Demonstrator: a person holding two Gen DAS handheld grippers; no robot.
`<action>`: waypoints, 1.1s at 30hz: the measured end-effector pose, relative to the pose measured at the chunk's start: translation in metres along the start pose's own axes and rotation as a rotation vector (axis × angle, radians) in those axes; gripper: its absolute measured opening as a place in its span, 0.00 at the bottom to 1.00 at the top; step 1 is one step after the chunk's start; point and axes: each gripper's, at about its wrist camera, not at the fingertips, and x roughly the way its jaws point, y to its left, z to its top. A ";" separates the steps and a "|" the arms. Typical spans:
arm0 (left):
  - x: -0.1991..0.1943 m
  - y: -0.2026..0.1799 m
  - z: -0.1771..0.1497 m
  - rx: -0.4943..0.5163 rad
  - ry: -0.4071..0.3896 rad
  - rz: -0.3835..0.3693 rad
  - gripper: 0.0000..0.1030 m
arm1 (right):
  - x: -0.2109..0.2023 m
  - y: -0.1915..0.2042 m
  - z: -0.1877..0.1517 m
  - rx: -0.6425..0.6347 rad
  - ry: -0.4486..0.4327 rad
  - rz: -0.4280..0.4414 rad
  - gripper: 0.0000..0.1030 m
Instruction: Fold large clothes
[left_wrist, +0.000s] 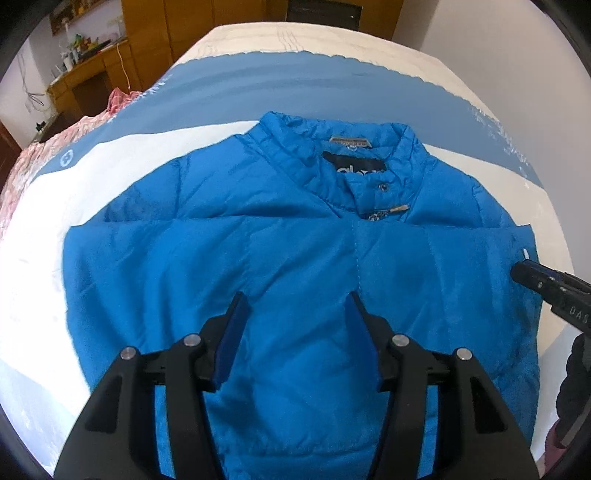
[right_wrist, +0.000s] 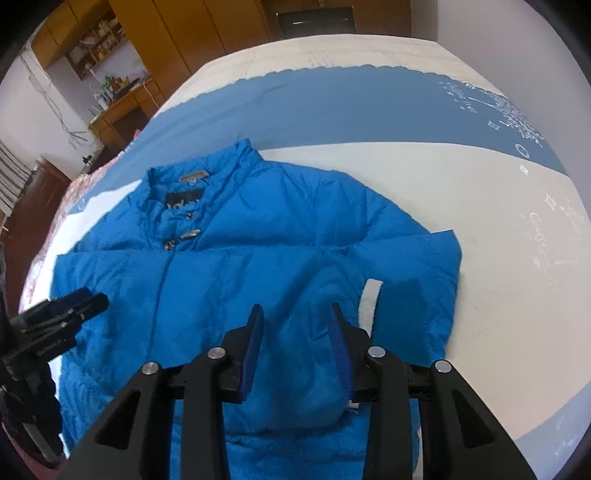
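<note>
- The jacket (left_wrist: 295, 258) lay flat on the bed (left_wrist: 207, 147), collar (left_wrist: 332, 136) pointing away from the cameras, hem nearest them.
- Its lower part was doubled up over the chest, so the long axis now ran side to side across the bed.
- The fold's edge crossed just below the zip pull (left_wrist: 388, 212); a black label (left_wrist: 354, 164) showed inside the collar.
- Left gripper (left_wrist: 295, 306) hung over the middle of the folded panel, jaws apart, nothing between them.
- Right gripper (right_wrist: 294, 314) hovered over the jacket's right side, jaws spread too, empty, beside a white tab (right_wrist: 371, 302).
- From the left view the right gripper's tip sat at the jacket's right edge; whether it touched the cloth, I couldn't tell.
- A blue and white sheet (right_wrist: 369, 110) covered the bed under the jacket.
- Pink bedding (left_wrist: 55, 144) bunched along the bed's left edge.
- Wooden cabinets (left_wrist: 162, 33) and a cluttered desk (left_wrist: 88, 70) stood beyond, well apart.
</note>
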 end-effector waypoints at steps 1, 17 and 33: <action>0.002 0.000 0.001 0.001 0.001 -0.002 0.53 | 0.004 0.000 -0.001 -0.002 0.003 -0.004 0.36; 0.024 0.006 -0.009 0.021 -0.019 -0.032 0.54 | 0.032 0.023 -0.023 -0.123 -0.072 -0.158 0.39; 0.022 0.010 -0.011 0.036 -0.033 -0.077 0.61 | 0.025 0.013 -0.020 -0.077 -0.074 -0.082 0.43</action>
